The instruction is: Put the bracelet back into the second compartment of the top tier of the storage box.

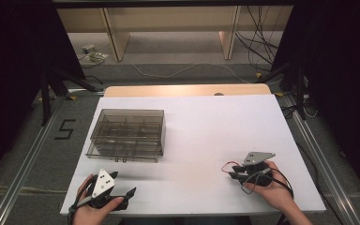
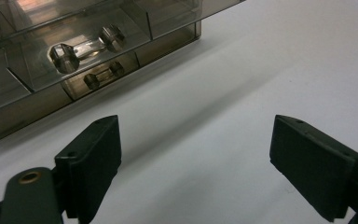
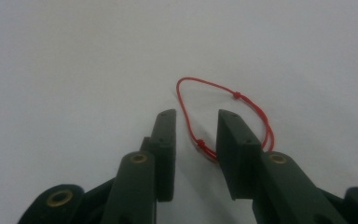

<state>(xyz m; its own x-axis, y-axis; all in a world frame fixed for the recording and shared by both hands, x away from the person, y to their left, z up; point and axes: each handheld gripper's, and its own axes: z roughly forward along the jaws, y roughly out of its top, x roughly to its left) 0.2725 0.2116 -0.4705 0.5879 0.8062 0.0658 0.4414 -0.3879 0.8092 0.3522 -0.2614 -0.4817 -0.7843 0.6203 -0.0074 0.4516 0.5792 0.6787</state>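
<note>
A "5" [image 1: 64, 129] marked the floor left of my white table [image 1: 201, 126]. My left gripper [image 2: 196, 163] gaped near the box [image 1: 127, 133]; my right gripper [image 3: 196, 135] (narrowly parted) straddled a red cord [image 3: 223, 100] looping forward.

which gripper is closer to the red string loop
Right. The right gripper has its jaws on either side of the red string loop, apparently not yet clamped. The left gripper sits across the table, by the compartment box.
</note>
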